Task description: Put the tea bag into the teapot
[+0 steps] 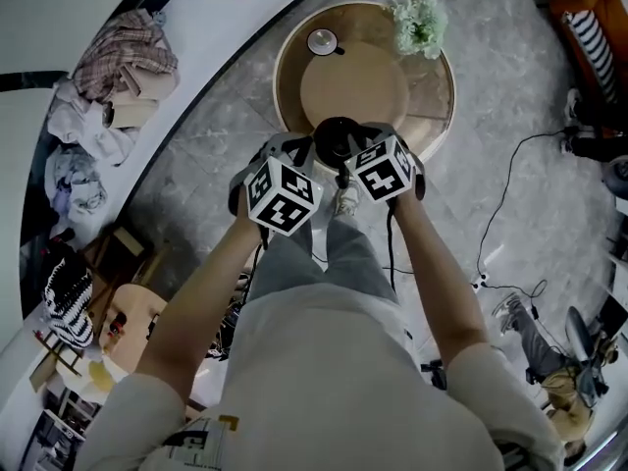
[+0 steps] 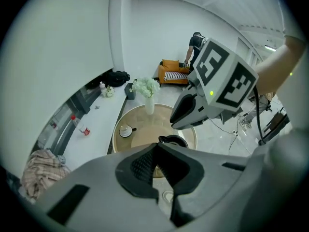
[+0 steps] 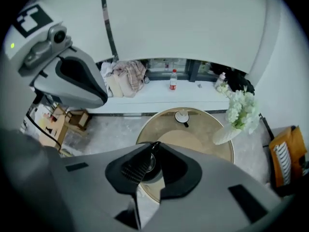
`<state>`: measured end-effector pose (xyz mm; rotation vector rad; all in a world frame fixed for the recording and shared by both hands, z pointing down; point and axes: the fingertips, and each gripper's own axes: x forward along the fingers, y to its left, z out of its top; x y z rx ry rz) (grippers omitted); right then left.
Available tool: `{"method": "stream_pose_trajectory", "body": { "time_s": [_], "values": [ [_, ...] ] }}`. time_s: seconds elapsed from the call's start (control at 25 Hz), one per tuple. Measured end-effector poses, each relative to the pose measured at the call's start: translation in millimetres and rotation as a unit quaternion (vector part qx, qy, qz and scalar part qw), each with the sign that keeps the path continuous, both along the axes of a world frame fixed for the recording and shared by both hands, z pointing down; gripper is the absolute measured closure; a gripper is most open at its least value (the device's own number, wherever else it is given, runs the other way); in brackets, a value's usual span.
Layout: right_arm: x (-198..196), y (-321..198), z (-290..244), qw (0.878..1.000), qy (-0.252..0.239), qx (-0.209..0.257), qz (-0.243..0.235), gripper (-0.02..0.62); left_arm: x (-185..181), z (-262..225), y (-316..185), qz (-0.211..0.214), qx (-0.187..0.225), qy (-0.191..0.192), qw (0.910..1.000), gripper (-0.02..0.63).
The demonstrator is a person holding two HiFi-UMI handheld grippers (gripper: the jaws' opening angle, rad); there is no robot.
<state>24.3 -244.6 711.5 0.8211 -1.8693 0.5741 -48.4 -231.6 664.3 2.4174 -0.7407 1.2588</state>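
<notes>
Head view: the dark, round teapot [image 1: 339,137] sits upright at the near edge of the round table [image 1: 291,62], mouth up, right under both grippers; no view lets me tell which way its spout points, or where the tea bag is. Left gripper [image 2: 157,148] has its jaw tips pinched together with nothing seen between them; right gripper [image 3: 154,148] is narrow too, tips meeting over the teapot's shiny inside; the red label on the bottle [image 3: 173,80] is too small to read.
</notes>
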Motion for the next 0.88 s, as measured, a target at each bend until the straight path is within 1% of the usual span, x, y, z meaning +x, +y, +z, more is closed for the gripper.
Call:
{"method": "stream_pose_trajectory", "body": {
  "time_s": [0.08,0.12,0.16,0.28,0.48,0.64,0.76,0.88],
  "values": [
    [2.3,-7.7,-24.0,0.999,-0.019,0.016,0.021,0.545,1.7,-15.8,-5.0,0.003,0.017,0.001,0.9999,0.598],
    [3.6,-11.5,-36.5,0.999,-0.022,0.028,0.023,0.545,3.0,-23.8,-7.7,0.002,0.023,0.004,0.9997,0.598],
    [4.8,-15.1,-48.8,0.999,-0.020,0.042,0.021,0.546,4.8,-32.4,-10.3,-0.001,0.026,0.012,0.9996,0.598],
    [7.2,-23.5,-85.9,0.996,-0.015,0.084,0.012,0.551,9.9,-65.4,-17.3,-0.024,0.032,0.052,0.9979,0.598],
    [12.8,-33.5,-156.5,0.987,-0.027,0.153,0.027,0.560,11.5,-125.6,-27.3,-0.022,0.090,0.066,0.9935,0.598],
    [19.2,-36.4,-214.4,0.976,-0.034,0.213,0.042,0.572,13.0,-179.9,-29.5,-0.020,0.134,0.088,0.9868,0.598],
    [25.0,-35.8,-256.4,0.964,-0.036,0.258,0.053,0.574,13.4,-222.4,-29.2,-0.019,0.169,0.105,0.9798,0.598],
    [28.2,-32.6,-299.8,0.951,-0.053,0.297,0.064,0.578,14.2,-262.6,-28.6,-0.017,0.201,0.119,0.9721,0.598]
  ]
}}
